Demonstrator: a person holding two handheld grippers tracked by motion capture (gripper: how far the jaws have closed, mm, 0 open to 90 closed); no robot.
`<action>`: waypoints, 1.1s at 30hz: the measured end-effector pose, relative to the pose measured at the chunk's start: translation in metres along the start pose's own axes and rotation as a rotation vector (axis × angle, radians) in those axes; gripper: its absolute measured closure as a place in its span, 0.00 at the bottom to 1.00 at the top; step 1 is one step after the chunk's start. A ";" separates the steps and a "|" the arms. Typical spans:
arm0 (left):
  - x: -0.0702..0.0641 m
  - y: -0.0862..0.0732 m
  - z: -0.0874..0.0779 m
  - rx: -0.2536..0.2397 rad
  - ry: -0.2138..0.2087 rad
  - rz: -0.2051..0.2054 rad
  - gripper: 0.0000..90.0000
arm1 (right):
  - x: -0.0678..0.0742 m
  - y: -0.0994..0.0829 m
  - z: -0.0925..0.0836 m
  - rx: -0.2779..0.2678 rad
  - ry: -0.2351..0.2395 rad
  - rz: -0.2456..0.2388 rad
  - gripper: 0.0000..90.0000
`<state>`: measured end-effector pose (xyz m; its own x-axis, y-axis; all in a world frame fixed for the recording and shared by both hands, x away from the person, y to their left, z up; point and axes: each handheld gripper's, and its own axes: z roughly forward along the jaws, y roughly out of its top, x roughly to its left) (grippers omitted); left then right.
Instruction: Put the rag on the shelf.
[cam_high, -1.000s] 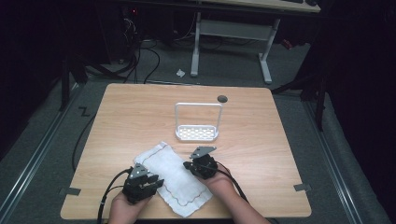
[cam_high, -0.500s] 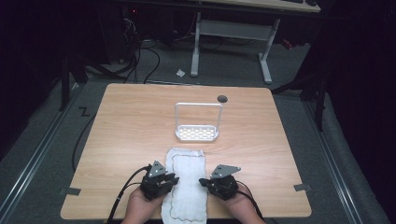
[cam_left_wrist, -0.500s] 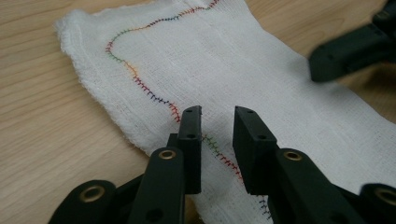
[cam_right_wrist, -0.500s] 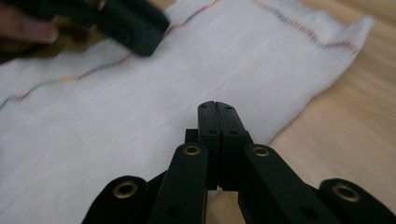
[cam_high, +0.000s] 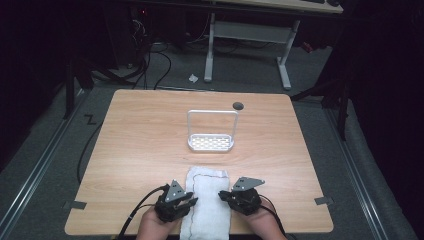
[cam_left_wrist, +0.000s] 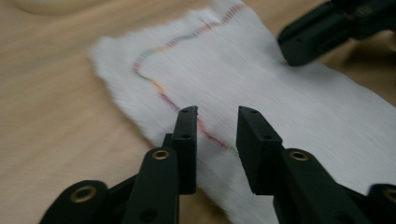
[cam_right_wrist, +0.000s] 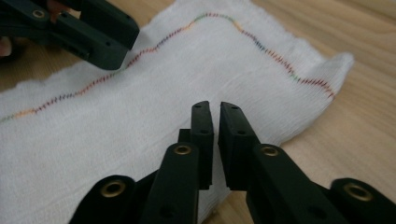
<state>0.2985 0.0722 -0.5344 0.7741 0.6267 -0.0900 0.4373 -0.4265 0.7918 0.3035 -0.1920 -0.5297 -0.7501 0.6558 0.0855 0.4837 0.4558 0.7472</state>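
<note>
At the bottom centre of the high view, the folded white cloth (cam_high: 209, 202) lay between your tongs. Your left gripper (cam_left_wrist: 212, 133) stood parted over its stitched edge, gripping nothing; your right gripper (cam_right_wrist: 215, 122), jaws just easing apart, held nothing. One pinched layer could have dragged the fold askew.

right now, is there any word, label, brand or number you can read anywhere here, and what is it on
None: no readable text in any view.
The white cloth bears a wavy line of multicoloured stitching, no letters.
The white rack is unmarked.
The left gripper and right gripper carry brass rivets and no print.
The wooden table is bare wood grain, with a dark round hole and no sign.
</note>
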 end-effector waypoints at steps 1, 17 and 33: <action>0.011 0.004 -0.003 -0.042 0.040 -0.045 0.73 | -0.001 0.001 -0.001 -0.016 -0.003 -0.001 0.89; 0.060 0.034 0.042 0.008 0.147 -0.159 0.57 | -0.033 -0.002 -0.011 -0.077 -0.076 0.051 0.60; 0.054 0.040 0.054 -0.008 0.106 -0.205 0.87 | -0.037 0.013 0.017 -0.080 -0.164 0.194 0.62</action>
<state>0.3826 0.0545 -0.5401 0.6167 0.7650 -0.1856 0.5764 -0.2782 0.7684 0.3457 -0.2001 -0.5344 -0.5604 0.8182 0.1286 0.5692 0.2676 0.7775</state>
